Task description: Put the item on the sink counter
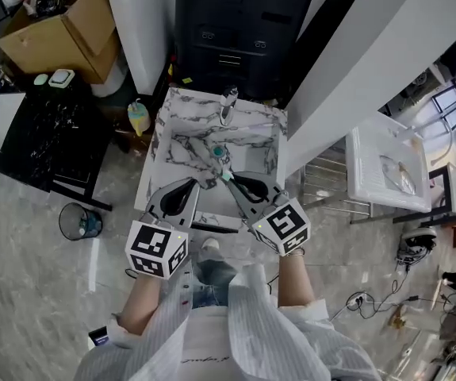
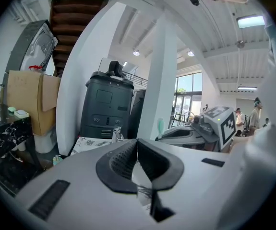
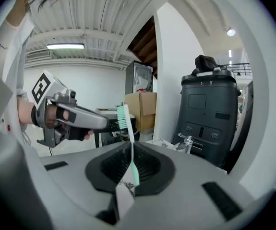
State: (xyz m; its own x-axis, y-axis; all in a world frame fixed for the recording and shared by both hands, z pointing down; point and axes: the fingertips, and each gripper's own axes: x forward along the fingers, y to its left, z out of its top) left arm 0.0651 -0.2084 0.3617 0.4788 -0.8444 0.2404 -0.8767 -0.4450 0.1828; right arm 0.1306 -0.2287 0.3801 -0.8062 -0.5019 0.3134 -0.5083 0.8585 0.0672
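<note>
Head view, looking steeply down: a tall black machine (image 1: 235,22) stands at the back, and the marble sink (image 1: 162,133) sits right in front of it, faucet (image 1: 228,105) at the far rim. Off to the far left there's a cardboard box (image 1: 61,34).

Both tongs hang over the basin's near edge, side by side. The left gripper (image 2: 138,147) has its jaws pressed together with nothing between them. Over to the right gripper (image 3: 129,150): it is clamped on the handle of a green-and-white toothbrush (image 3: 128,138), with the bristle head poking up past the jaw tips. From above, the toothbrush (image 1: 225,174) is held over the basin near its front, off the counter and touching no marble.
</note>
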